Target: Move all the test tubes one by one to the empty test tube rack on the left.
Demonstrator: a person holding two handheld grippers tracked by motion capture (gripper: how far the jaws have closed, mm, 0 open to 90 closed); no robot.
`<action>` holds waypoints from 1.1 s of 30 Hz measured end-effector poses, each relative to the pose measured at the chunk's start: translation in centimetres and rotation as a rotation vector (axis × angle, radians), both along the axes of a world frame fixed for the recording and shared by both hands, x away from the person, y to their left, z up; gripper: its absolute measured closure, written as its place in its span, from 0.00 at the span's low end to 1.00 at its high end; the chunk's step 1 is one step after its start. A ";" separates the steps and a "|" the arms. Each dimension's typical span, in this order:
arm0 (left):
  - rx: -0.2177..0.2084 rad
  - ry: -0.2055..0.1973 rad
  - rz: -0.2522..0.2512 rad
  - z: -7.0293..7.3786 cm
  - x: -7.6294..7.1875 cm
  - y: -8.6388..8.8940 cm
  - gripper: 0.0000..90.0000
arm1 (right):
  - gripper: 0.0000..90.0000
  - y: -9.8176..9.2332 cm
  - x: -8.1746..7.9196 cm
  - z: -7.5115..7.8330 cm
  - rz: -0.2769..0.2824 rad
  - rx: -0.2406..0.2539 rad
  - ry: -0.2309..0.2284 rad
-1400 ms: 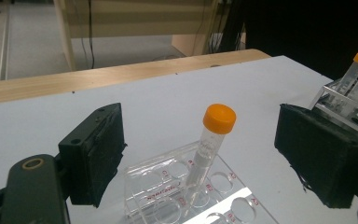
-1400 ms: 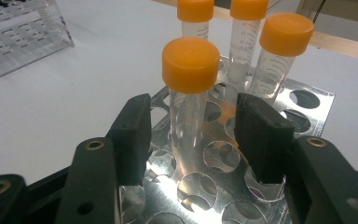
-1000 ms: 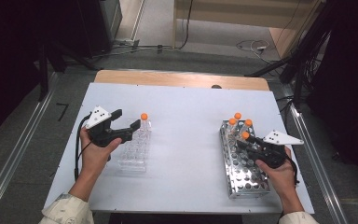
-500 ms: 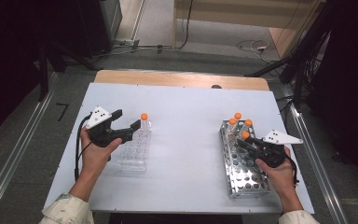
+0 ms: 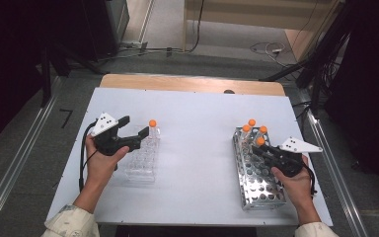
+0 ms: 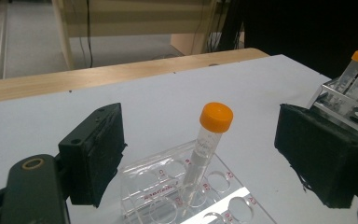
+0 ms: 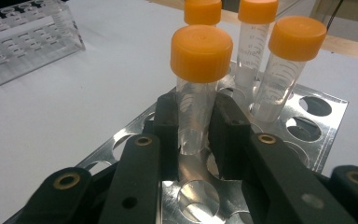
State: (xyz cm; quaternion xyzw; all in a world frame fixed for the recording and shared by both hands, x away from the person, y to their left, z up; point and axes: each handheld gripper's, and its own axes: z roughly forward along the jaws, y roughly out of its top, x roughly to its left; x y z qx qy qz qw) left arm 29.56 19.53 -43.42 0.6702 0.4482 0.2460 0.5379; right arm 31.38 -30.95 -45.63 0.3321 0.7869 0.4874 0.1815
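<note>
A clear plastic rack [image 5: 140, 160] holds one orange-capped tube [image 5: 152, 123] at its far end. My left gripper [image 5: 134, 127] hovers over that rack, open, its pads [image 6: 98, 149] standing wide on either side of the tube [image 6: 209, 135] without touching it. On the right, a metal rack [image 5: 256, 182] carries several orange-capped tubes at its far end. My right gripper [image 7: 196, 126] has just been closing and is shut on the nearest tube [image 7: 198, 79], pads pressed to its clear body just above the rack [image 7: 307, 126].
The white table [image 5: 197, 148] lies bare between the two racks. The three other tubes [image 5: 251, 122] stand close behind the held one. A wooden strip [image 5: 187, 84] borders the far edge, with dark equipment and cables on the floor beyond.
The right gripper's jaws have drawn in around the front tube in the metal rack. Both hands stay where they were.
</note>
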 end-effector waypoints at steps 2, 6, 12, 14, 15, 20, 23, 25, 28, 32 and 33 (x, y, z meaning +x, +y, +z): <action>-0.002 0.000 0.002 0.0 0.0 0.0 0.18 | 0.80 -0.1 0.0 0.2 -0.004 0.007 -0.002; -0.003 -0.002 0.001 0.0 0.0 0.0 0.18 | 0.80 0.0 -0.1 0.5 -0.001 0.013 -0.011; -0.002 0.000 -0.002 0.0 0.0 0.0 0.18 | 0.80 0.1 -0.3 1.1 -0.005 0.022 -0.023; -0.003 0.000 -0.001 0.0 0.0 -0.1 0.18 | 0.80 0.2 -0.3 1.2 -0.004 0.026 -0.026; -0.003 0.000 -0.002 0.0 0.0 -0.1 0.18 | 0.80 0.2 -0.3 1.2 -0.004 0.029 -0.027; -0.006 0.000 -0.001 0.0 0.0 0.0 0.18 | 0.80 0.1 -0.5 1.6 -0.009 0.026 -0.041; -0.007 0.000 -0.001 0.1 0.0 0.0 0.18 | 0.80 -0.2 -0.7 2.1 -0.020 0.034 -0.053; -0.010 -0.002 -0.001 0.1 0.0 0.0 0.18 | 0.80 -0.4 -0.8 2.4 -0.020 0.043 -0.057; -0.016 -0.006 0.002 0.1 -0.1 0.1 0.18 | 0.80 -0.5 -1.0 2.7 -0.024 0.052 -0.063; -0.018 -0.008 0.005 0.2 -0.1 0.2 0.18 | 0.80 -0.6 -1.3 3.3 -0.030 0.061 -0.078; -0.017 -0.007 0.005 0.2 -0.1 0.2 0.18 | 0.80 -0.6 -1.4 3.4 -0.031 0.064 -0.083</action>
